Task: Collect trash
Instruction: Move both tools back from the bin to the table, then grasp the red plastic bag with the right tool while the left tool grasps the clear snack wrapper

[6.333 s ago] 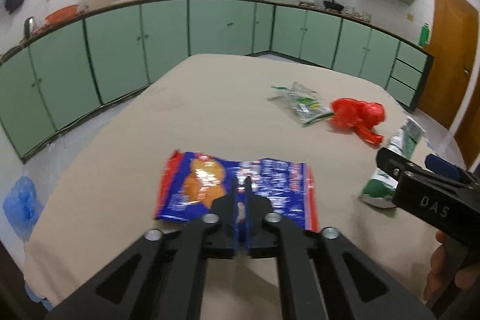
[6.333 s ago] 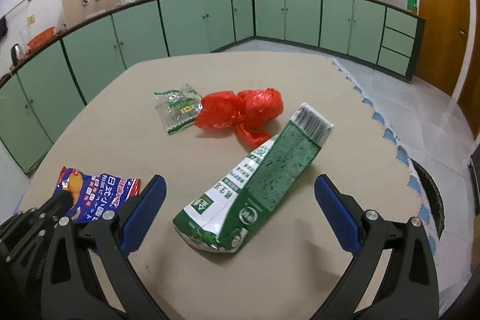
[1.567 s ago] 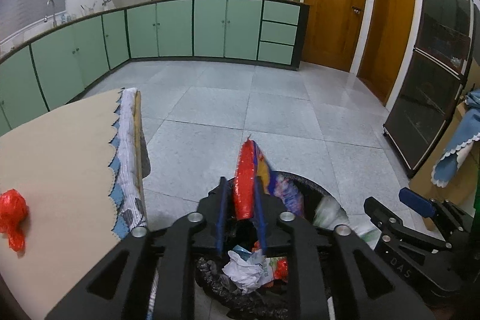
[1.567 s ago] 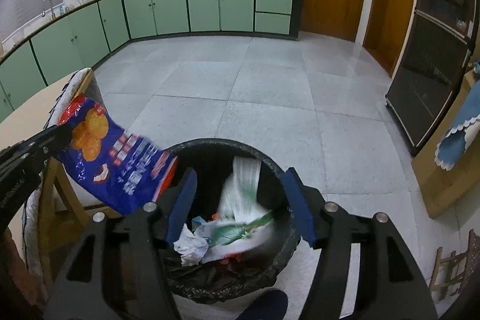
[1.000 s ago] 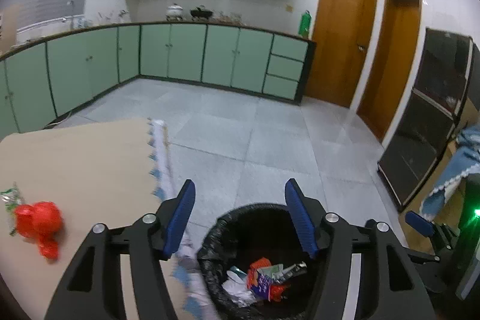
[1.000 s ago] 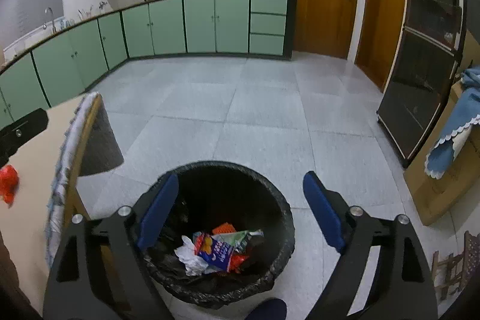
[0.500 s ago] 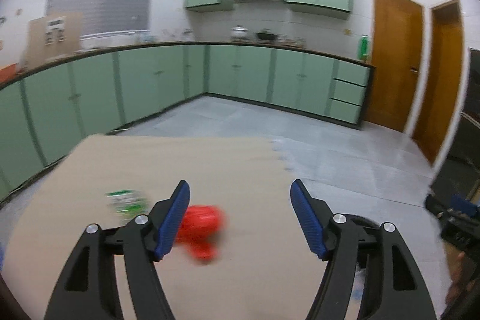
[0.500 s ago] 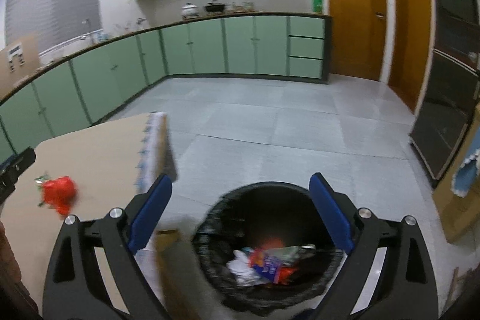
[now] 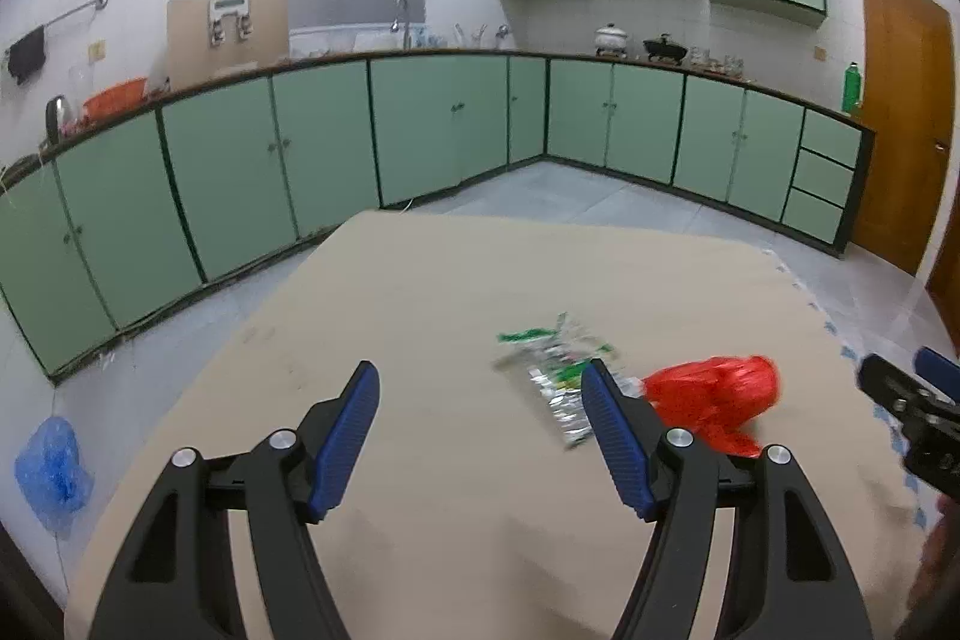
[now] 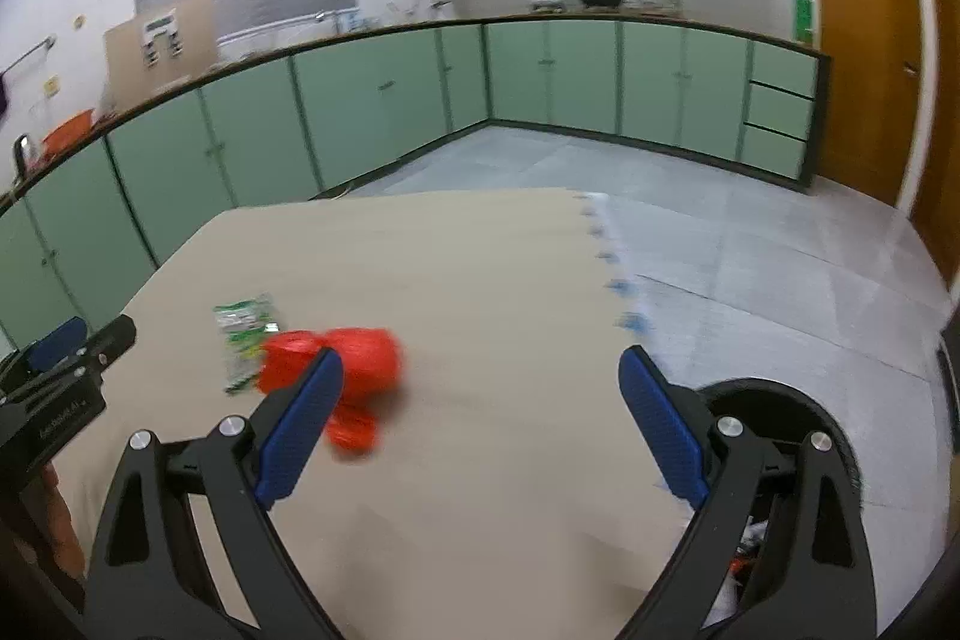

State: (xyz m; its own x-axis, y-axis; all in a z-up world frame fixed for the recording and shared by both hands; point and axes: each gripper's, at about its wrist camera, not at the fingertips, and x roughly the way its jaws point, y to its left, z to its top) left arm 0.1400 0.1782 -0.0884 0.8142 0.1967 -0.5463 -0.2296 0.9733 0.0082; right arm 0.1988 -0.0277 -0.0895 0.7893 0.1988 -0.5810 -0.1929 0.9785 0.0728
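Note:
A crumpled red plastic bag (image 9: 714,394) (image 10: 354,358) and a green-and-silver snack wrapper (image 9: 555,370) (image 10: 243,328) lie on the beige table (image 9: 420,316) (image 10: 480,268). My left gripper (image 9: 480,430) is open over the table with nothing between its fingers; the wrapper and bag sit just beyond its right finger. My right gripper (image 10: 480,412) is open and empty above the table's right part, the red bag behind its left finger. The black bin (image 10: 774,400) stands on the floor past the table's right edge, with trash inside.
Green cabinets (image 9: 420,130) line the far walls beyond a grey tiled floor (image 10: 750,232). A wooden door (image 10: 864,40) is at the right. A blue plastic bag (image 9: 51,466) lies on the floor left of the table. A hand (image 10: 57,520) holds the left gripper.
Both grippers have swung from over the bin back to the left over the table. The red bag and wrapper now sit close in front of them.

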